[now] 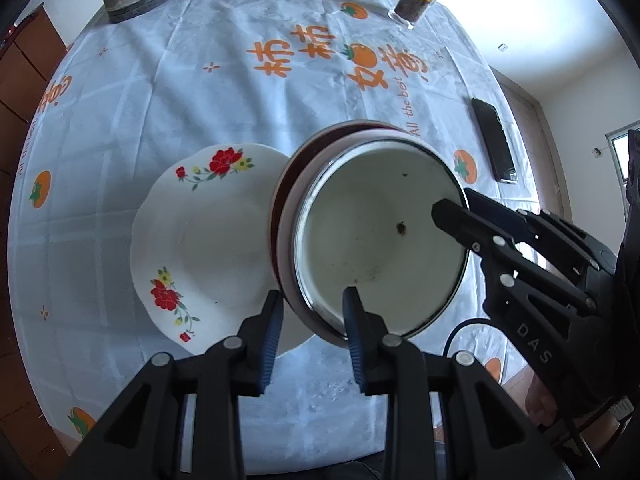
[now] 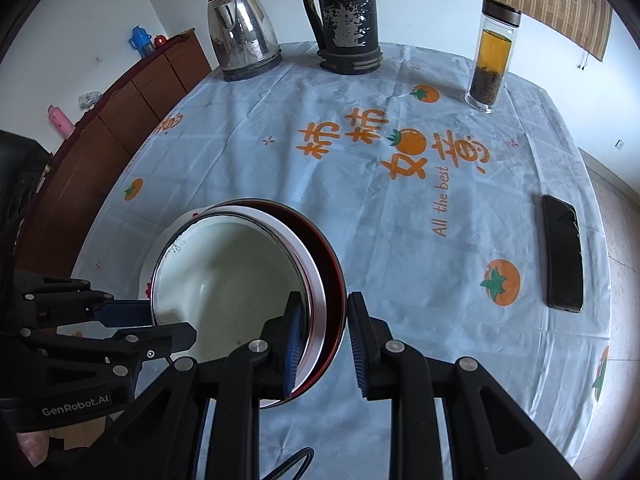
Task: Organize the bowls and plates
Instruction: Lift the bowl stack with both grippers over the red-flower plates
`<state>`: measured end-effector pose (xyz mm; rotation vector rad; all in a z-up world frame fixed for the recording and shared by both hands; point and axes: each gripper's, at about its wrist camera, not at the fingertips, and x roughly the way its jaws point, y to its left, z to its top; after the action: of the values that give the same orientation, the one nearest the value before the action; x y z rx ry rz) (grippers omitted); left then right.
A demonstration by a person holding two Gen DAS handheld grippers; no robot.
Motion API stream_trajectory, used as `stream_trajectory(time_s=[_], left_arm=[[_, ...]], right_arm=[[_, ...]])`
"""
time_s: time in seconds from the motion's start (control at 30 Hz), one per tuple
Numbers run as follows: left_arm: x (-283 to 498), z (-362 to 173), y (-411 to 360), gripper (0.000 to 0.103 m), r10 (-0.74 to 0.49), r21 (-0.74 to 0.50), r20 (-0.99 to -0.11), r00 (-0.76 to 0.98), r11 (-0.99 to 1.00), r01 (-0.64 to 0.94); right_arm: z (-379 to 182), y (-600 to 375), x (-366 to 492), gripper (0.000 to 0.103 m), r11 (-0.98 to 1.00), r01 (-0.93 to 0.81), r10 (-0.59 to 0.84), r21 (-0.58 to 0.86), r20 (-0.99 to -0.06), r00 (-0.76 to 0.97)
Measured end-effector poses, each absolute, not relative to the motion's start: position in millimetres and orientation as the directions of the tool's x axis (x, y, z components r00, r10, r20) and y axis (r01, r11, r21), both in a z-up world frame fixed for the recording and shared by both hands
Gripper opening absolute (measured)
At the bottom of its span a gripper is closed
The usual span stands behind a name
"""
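Observation:
A stack of nested bowls (image 1: 376, 240), white inside with a dark red outer one, hangs tilted above a white plate with red flowers (image 1: 208, 240). My left gripper (image 1: 312, 320) straddles the stack's near rim, one finger inside and one outside. My right gripper (image 2: 320, 332) straddles the opposite rim (image 2: 320, 292) the same way; it shows in the left wrist view (image 1: 452, 208). Both sets of jaws stand around the rim with visible gaps. In the right wrist view the plate's edge (image 2: 160, 252) peeks out behind the bowls (image 2: 232, 280).
On the persimmon-print tablecloth (image 2: 400, 208) stand a steel kettle (image 2: 242, 34), a dark jug (image 2: 346, 20) and a glass tea bottle (image 2: 492, 60) at the far edge. A black phone (image 2: 564, 252) lies at the right. A wooden cabinet (image 2: 100, 136) stands left of the table.

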<state>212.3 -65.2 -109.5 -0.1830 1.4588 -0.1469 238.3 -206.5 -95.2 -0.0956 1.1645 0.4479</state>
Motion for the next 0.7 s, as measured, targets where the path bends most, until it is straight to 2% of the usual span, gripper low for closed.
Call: stream_trajectory(time_s=[0.7], left_arm=[[207.2, -115.5, -19.7, 0.029, -0.193, -0.205, -0.975, 0.113, 0.973, -0.106]], right_arm=[[-102.2, -158.2, 242.9, 0.024, 0.869, -0.466, 0.321, 0.167, -0.906, 0.275]])
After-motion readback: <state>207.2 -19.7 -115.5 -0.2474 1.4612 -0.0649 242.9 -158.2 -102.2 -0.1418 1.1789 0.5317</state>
